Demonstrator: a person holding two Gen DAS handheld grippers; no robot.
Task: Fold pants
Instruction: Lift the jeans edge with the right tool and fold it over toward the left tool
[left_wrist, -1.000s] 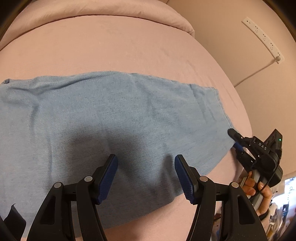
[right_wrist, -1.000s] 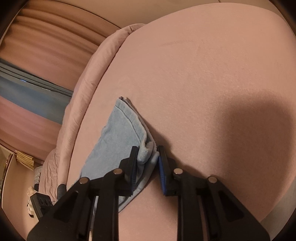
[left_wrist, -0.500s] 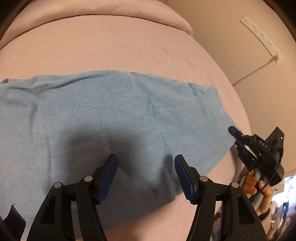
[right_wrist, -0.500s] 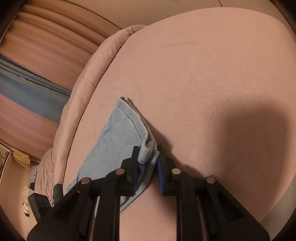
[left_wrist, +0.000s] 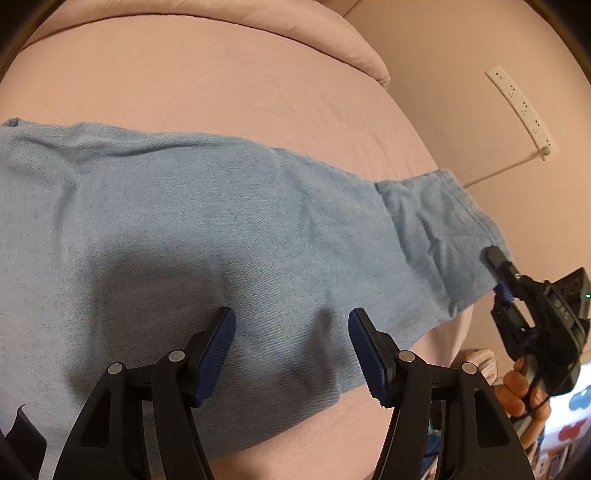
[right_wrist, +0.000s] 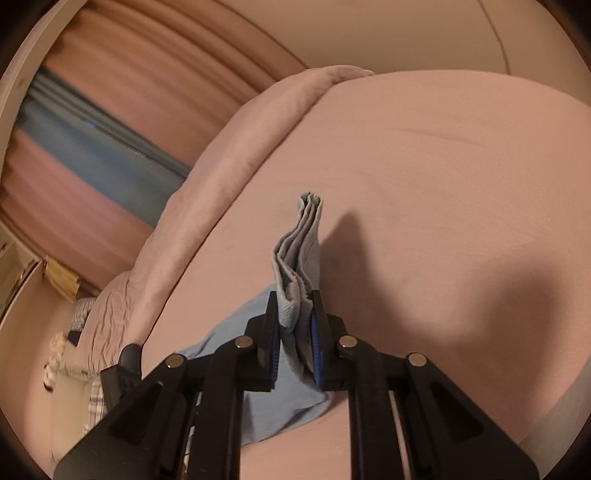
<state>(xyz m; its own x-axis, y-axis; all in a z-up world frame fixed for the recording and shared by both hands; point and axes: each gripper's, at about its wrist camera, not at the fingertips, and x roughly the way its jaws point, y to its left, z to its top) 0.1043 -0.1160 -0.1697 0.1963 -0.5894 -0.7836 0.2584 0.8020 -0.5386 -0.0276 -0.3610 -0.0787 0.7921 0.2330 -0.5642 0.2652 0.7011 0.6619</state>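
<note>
Both claws are seen over pale blue pants (left_wrist: 229, 236) spread across a pink bed (left_wrist: 221, 85). In the right wrist view, the right gripper (right_wrist: 295, 332) is closing, and the bunched hem end of the pants (right_wrist: 299, 254) is pinched between its blue pads and raised off the bed. The left gripper (left_wrist: 290, 350) is held well open above the middle of the pants, with nothing gripped between its fingers (left_wrist: 218, 347).

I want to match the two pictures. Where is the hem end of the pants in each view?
Left wrist view: hem end at right, pinched by the right gripper.
Right wrist view: hem end at centre, standing up between the closing jaws.
Shared landmark: the pink bed.
</note>
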